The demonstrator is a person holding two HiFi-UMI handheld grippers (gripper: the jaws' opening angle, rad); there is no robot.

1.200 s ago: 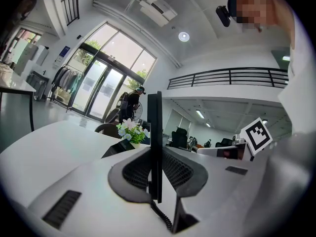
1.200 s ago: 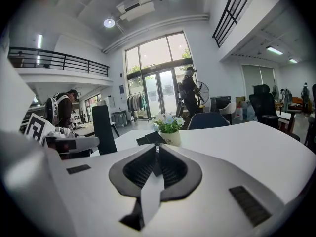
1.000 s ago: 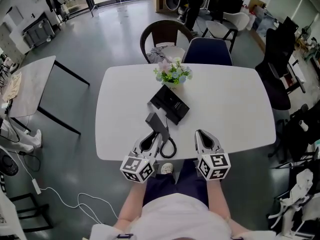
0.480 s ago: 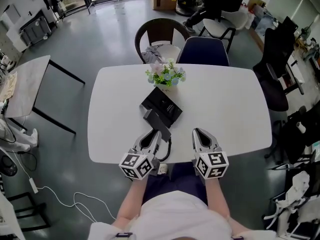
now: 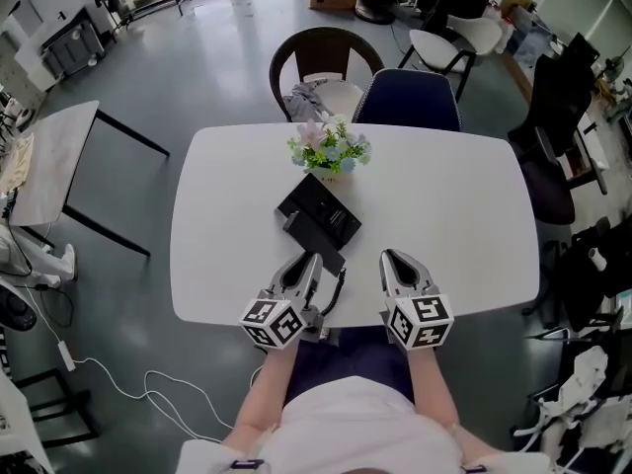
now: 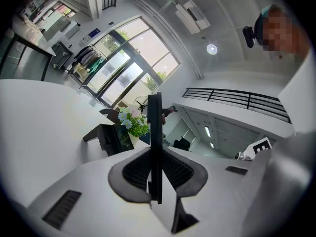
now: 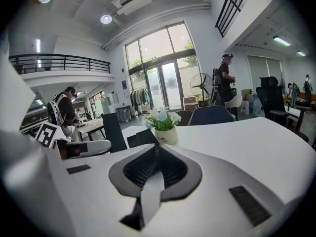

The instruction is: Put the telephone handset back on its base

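Observation:
The black telephone base (image 5: pixel 321 205) lies mid-table in the head view, just in front of a flower pot. The black handset (image 5: pixel 313 235) hangs over the base's near edge, held by my left gripper (image 5: pixel 312 261), which is shut on its near end. A coiled cord (image 5: pixel 337 289) trails from it towards the table's front edge. In the left gripper view the handset (image 6: pixel 154 117) shows edge-on as a thin black bar between the pads, with the base (image 6: pixel 106 138) left of it. My right gripper (image 5: pixel 393 263) rests to the right, shut and empty; its own view shows the jaws (image 7: pixel 154 154) closed together.
A white pot of flowers (image 5: pixel 331 151) stands just behind the base. Two chairs (image 5: pixel 326 67) sit at the table's far side. A second table (image 5: pixel 59 166) is to the left. A person (image 7: pixel 224 78) stands far off in the right gripper view.
My left gripper has carried the handset forward, from in front of the base to over its near edge. The right gripper has stayed put.

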